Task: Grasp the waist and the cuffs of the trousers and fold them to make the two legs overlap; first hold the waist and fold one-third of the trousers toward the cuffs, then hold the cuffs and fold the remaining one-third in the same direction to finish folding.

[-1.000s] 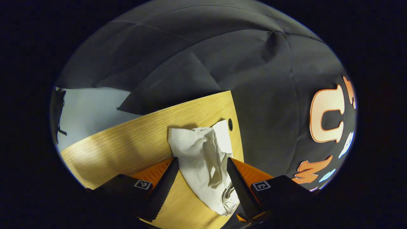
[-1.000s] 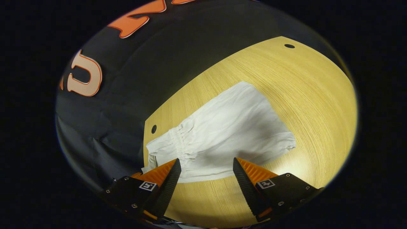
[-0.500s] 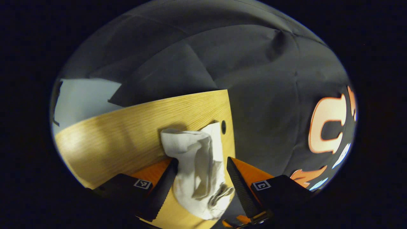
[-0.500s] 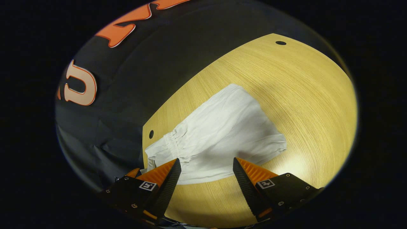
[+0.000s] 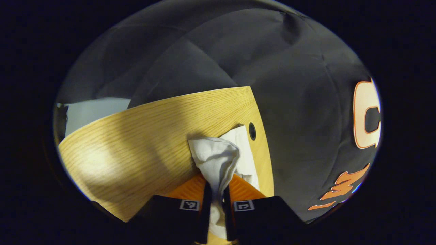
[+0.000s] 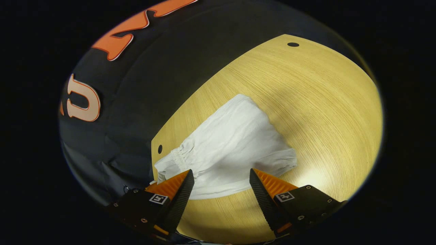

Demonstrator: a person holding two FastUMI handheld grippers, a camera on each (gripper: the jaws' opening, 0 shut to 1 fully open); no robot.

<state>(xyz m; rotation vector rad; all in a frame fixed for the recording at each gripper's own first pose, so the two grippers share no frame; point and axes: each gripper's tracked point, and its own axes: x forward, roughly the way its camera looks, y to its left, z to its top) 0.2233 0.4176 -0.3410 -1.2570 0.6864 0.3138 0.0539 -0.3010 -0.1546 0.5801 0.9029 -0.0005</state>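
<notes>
1. Now, in the left gripper view, the left tool (image 5: 217,200) is pinching a bunched fold of the white trousers (image 5: 218,160), with both fingers (image 5: 206,204) pressing on the cloth from either side and almost no gap showing between them.
2. The pinched cloth is rising out of the tool in a crumpled hump, while a flatter part of the trousers is lying on the wooden table (image 5: 136,143) just beside a small round hole (image 5: 252,131) near the table's edge.
3. Behind the table, the dark cloth wall (image 5: 238,54) of the booth is hanging in folds.
4. Next, in the right gripper view, the right tool (image 6: 221,185) is standing wide open, its fingers (image 6: 180,194) spread apart over the near edge of the trousers (image 6: 231,149) and holding nothing.
5. The trousers are lying spread flat on the table (image 6: 323,102), with the gathered waist (image 6: 180,154) pointing toward the table's edge by a small hole (image 6: 159,149).
6. Whether the open fingers are touching the cloth cannot be told.
7. A second hole (image 6: 293,44) is showing far off near the table's other corner.
</notes>
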